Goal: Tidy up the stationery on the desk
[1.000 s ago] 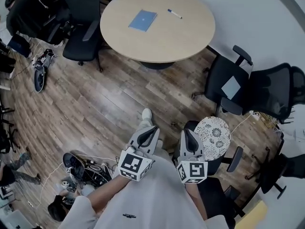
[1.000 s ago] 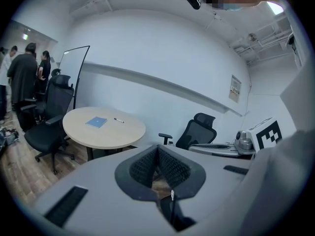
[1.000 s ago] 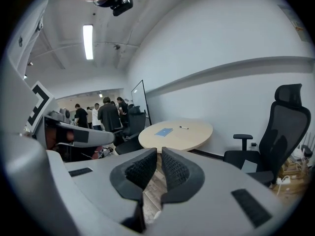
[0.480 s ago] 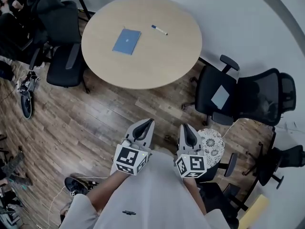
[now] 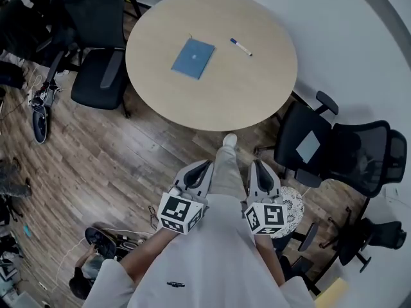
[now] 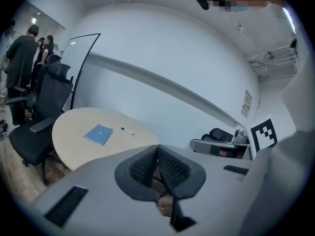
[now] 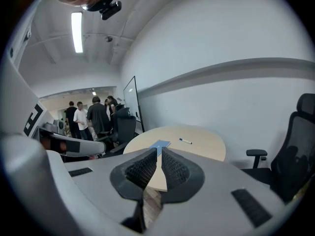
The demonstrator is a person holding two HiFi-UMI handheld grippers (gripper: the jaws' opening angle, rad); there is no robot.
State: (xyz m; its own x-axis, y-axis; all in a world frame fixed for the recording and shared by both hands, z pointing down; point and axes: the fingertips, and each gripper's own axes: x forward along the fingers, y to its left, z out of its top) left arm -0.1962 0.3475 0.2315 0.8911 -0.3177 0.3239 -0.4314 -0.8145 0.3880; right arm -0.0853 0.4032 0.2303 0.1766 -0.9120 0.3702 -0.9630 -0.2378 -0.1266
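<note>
Jaws: left gripper [image 5: 203,167] pads pressing together, right gripper [image 5: 259,166] showing only a thin slit; both carrying nothing.
Notebook: blue notebook [image 5: 193,58] lying flat far ahead of both jaws, well apart.
Pen: pen [image 5: 241,47] lying just right of the notebook, not touching it.
Change: table [image 5: 257,98] is sitting more squarely ahead than half a second ago, and a leg [image 5: 221,172] is now swinging forward between the grippers.
Meaning: likely still walking in; no reach beginning yet.
Edges: near rim lying ahead of the shoe [image 5: 229,140]; both items resting well in from it.
Room: bare floor [image 5: 109,153] opening straight ahead; left chair [image 5: 96,76] and right chairs [image 5: 308,143] flanking the lane.
</note>
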